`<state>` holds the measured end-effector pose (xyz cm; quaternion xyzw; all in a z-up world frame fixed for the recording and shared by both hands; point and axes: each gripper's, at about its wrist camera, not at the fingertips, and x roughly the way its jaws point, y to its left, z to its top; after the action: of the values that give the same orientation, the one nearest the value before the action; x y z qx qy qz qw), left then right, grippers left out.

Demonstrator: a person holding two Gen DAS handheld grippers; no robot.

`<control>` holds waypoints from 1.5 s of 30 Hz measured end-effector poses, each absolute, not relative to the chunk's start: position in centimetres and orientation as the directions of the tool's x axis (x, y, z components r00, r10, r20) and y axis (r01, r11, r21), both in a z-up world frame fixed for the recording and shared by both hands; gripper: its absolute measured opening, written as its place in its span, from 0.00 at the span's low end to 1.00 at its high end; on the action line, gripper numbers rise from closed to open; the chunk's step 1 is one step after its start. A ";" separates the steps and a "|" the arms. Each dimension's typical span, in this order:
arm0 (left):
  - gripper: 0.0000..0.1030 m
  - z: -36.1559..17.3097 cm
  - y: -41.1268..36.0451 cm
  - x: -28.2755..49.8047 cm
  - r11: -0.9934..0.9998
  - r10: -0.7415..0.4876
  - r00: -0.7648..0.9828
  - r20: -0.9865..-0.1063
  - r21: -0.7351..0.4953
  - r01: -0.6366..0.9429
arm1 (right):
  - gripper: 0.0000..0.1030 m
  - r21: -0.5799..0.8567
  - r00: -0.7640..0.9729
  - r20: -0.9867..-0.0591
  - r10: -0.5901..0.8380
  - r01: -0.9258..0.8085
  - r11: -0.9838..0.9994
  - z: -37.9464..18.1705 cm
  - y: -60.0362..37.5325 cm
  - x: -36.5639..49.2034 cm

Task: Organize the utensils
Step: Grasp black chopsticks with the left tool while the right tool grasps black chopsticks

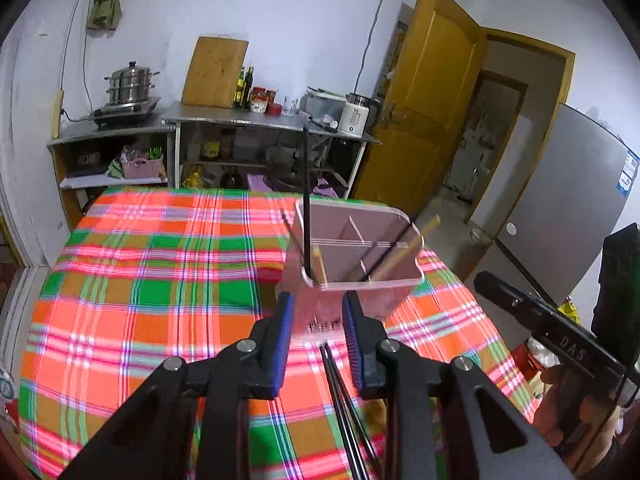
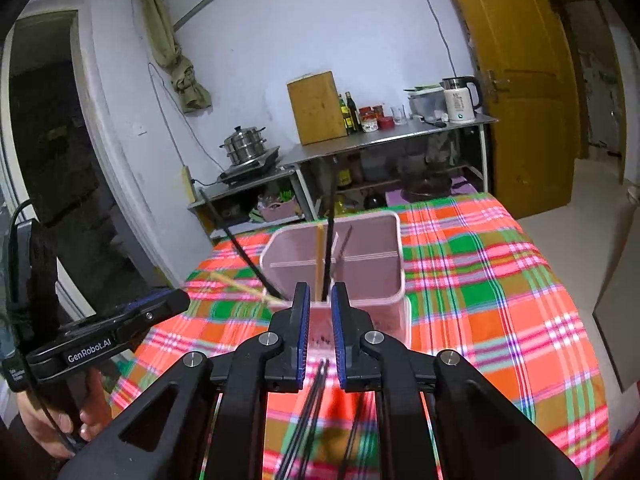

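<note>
Holder (image 1: 360, 276) just beyond left gripper (image 1: 318, 312)

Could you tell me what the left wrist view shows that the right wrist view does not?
Only the left wrist view shows the grey fridge and the right gripper from the side. Only the right wrist view shows the dark doorway and the left gripper from the side. Both share the pink utensil holder with chopsticks on the plaid tablecloth.

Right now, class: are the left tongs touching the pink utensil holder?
Apart. The right wrist view shows the left tongs stopping short of the pink utensil holder, with a strip of checked tablecloth visible between them.
</note>
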<state>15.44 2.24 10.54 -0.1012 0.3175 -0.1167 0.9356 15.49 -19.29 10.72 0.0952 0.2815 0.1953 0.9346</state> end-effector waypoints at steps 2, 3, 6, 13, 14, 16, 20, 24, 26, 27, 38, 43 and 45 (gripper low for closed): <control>0.26 9.7 2.0 14.5 0.952 -0.285 0.764 -0.579 -0.266 0.154 | 0.11 0.294 0.759 -0.497 0.420 -0.308 0.905 10.2 -19.6 14.7; 0.26 9.3 1.8 14.0 0.952 -0.285 0.760 -0.584 -0.264 0.154 | 0.11 0.293 0.756 -0.503 0.419 -0.306 0.906 9.9 -19.7 14.2; 0.26 8.0 1.5 12.9 0.949 -0.296 0.744 -0.599 -0.274 0.157 | 0.11 0.295 0.747 -0.520 0.414 -0.298 0.908 8.9 -20.1 13.0; 0.26 5.5 1.0 10.8 0.947 -0.304 0.715 -0.629 -0.279 0.157 | 0.11 0.297 0.720 -0.562 0.407 -0.284 0.912 6.7 -20.6 11.0; 0.26 5.1 1.0 10.6 0.947 -0.305 0.711 -0.634 -0.281 0.155 | 0.11 0.296 0.715 -0.569 0.406 -0.283 0.912 6.3 -20.6 10.8; 0.26 4.5 0.9 10.2 0.947 -0.306 0.700 -0.645 -0.285 0.152 | 0.11 0.293 0.708 -0.579 0.404 -0.281 0.914 5.7 -20.6 10.4; 0.26 3.4 0.7 9.9 0.948 -0.303 0.684 -0.663 -0.282 0.147 | 0.11 0.294 0.694 -0.596 0.404 -0.279 0.914 4.6 -20.6 10.0; 0.26 2.8 0.5 10.0 0.950 -0.300 0.671 -0.678 -0.278 0.143 | 0.11 0.300 0.686 -0.604 0.405 -0.275 0.914 4.0 -20.6 9.9; 0.26 2.4 0.3 10.2 0.950 -0.301 0.662 -0.686 -0.279 0.144 | 0.11 0.301 0.682 -0.610 0.405 -0.274 0.914 3.7 -20.7 9.9; 0.26 2.2 0.1 10.2 0.950 -0.301 0.658 -0.690 -0.277 0.144 | 0.11 0.301 0.679 -0.613 0.405 -0.273 0.914 3.6 -20.6 10.0; 0.26 -0.6 -2.2 13.5 0.953 -0.298 0.595 -0.746 -0.268 0.142 | 0.11 0.311 0.648 -0.642 0.409 -0.268 0.912 1.8 -20.5 10.8; 0.26 -1.8 -3.0 15.0 0.957 -0.285 0.576 -0.766 -0.256 0.133 | 0.11 0.317 0.637 -0.653 0.409 -0.260 0.912 0.9 -20.7 11.3; 0.26 -2.3 -3.2 15.4 0.960 -0.278 0.565 -0.777 -0.251 0.127 | 0.11 0.320 0.635 -0.656 0.409 -0.257 0.912 0.7 -20.7 11.6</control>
<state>15.38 -3.21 -2.29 -0.0836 0.4519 -0.1152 0.8806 11.58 -20.74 0.70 0.0988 0.3851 0.1850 0.8987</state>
